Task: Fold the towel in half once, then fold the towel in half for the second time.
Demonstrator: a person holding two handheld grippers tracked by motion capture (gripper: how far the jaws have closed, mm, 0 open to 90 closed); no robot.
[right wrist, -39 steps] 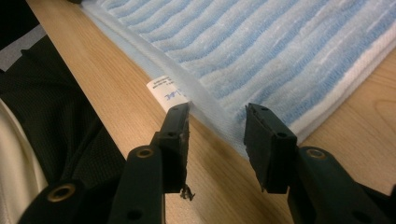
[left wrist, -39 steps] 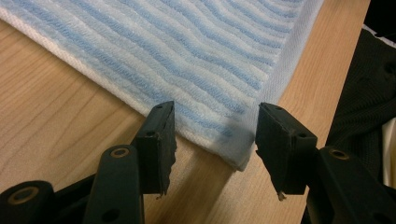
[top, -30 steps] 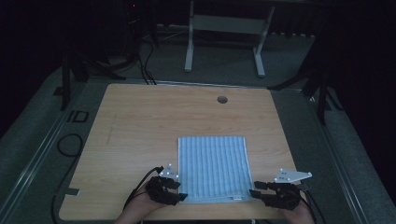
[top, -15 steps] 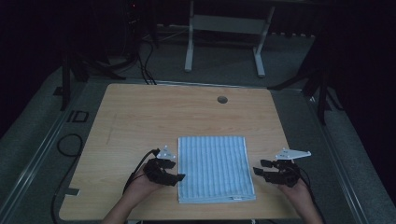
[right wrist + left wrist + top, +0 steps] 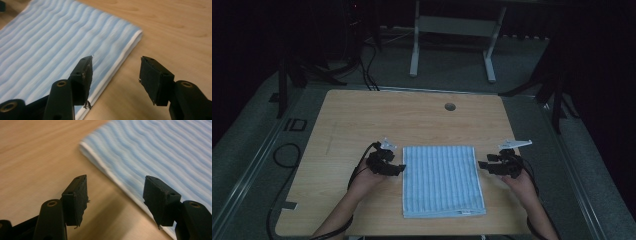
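A folded towel with blue and white stripes (image 5: 442,180) lies flat on the near middle of the wooden table (image 5: 362,120). My left gripper (image 5: 401,168) sits just off the towel's left edge, pointing at it. Its jaws have just been opening and stand open with nothing between them. In the left gripper view (image 5: 116,195) the towel's edge (image 5: 120,180) runs between the jaws farther off. My right gripper (image 5: 482,164) faces the towel's right edge, its jaws also just opening, open and empty. In the right gripper view (image 5: 115,75) the towel (image 5: 50,42) lies under the left jaw.
A round cable hole (image 5: 450,106) sits near the table's far edge. Bare wood spreads left, right and beyond the towel. A metal stand (image 5: 452,30) and cables (image 5: 287,155) are on the floor around the table.
Both hands have moved from the towel's near corners away from the person, along its sides. Both pairs of jaws stand wider. The towel has stayed in place.
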